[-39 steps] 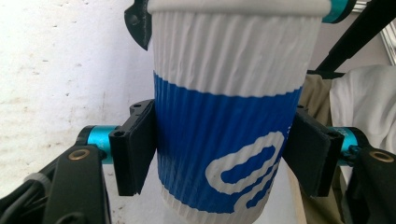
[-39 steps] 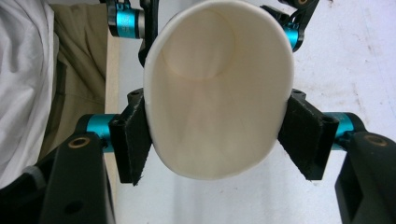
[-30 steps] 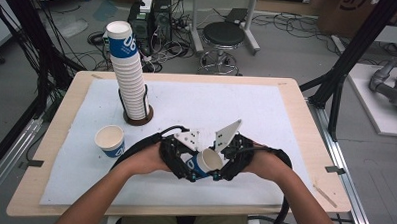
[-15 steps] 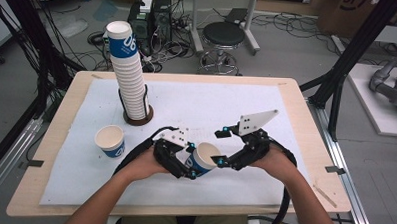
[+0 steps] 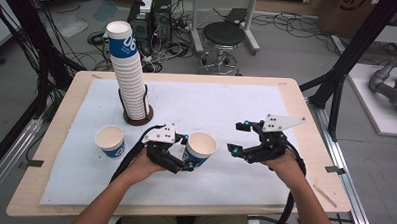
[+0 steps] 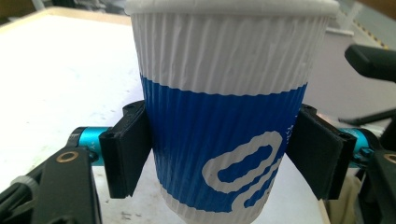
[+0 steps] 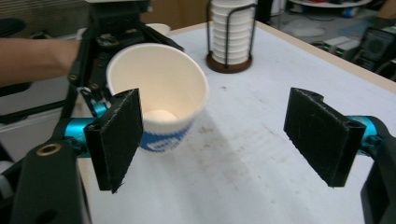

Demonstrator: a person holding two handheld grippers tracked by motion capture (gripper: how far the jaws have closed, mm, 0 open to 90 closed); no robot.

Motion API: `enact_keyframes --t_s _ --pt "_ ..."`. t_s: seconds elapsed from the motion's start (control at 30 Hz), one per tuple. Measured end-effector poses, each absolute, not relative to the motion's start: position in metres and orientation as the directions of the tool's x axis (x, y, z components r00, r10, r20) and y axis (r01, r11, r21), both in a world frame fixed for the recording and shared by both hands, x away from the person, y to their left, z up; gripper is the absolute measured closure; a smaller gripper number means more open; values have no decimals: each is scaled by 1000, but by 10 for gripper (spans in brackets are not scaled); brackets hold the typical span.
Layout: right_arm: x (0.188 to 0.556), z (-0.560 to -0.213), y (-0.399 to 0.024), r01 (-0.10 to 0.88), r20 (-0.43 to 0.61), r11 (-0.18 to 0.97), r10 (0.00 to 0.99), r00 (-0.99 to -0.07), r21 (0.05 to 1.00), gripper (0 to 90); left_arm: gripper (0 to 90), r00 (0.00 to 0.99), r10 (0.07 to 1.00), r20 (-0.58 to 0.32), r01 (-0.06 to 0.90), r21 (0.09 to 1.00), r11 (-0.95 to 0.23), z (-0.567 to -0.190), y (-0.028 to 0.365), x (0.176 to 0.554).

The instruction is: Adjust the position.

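We hold the paper cup [image 5: 200, 148] upright between the left tongs [image 5: 187, 152], whose jaws have just been easing apart, pads touching its sides, near the front edge of the surface [image 5: 287, 95]. Our right tongs [image 5: 240, 138] stand wide and empty beside it, toward the right edge.

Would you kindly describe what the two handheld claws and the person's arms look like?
Both the left claw and the right claw are black frames with flat black pads, turquoise fittings and a grey three-cornered plate on top. A black cable trails from each. The forearms are bare, with no sleeves in sight.
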State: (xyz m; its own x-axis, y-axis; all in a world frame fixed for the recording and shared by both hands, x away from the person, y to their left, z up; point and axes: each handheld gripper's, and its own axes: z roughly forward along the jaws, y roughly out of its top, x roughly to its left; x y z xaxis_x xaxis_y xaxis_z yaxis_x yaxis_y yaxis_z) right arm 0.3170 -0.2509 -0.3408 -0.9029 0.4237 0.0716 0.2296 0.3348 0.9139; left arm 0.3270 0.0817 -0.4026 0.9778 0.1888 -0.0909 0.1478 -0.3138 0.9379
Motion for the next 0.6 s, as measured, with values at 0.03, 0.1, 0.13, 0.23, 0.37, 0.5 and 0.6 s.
enact_keyframes --t_s 0.03,0.1,0.13,0.23,0.37,0.5,0.6 --pt "317 -342 -254 235 74 329 436 -897 915 204 259 977 195 -87 146 939 -312 -403 83 327" --pt "316 -346 -258 242 73 323 457 -887 915 204 258 975 205 -84 144 943 -299 -405 84 327" --pt "316 -348 -261 248 75 319 469 -880 915 204 258 974 212 -83 143 947 -289 -406 85 327" --pt "315 -354 -267 259 77 310 496 -865 915 204 257 970 231 -77 139 954 -265 -408 87 327" --pt "315 -360 -273 262 69 302 526 -847 916 204 256 963 258 -71 135 961 -239 -410 92 327" --pt "313 -367 -277 257 54 295 556 -829 920 204 256 958 279 -70 130 970 -204 -412 96 328" --pt "311 -373 -281 256 47 286 578 -815 923 204 255 955 290 -70 125 976 -177 -412 99 327"
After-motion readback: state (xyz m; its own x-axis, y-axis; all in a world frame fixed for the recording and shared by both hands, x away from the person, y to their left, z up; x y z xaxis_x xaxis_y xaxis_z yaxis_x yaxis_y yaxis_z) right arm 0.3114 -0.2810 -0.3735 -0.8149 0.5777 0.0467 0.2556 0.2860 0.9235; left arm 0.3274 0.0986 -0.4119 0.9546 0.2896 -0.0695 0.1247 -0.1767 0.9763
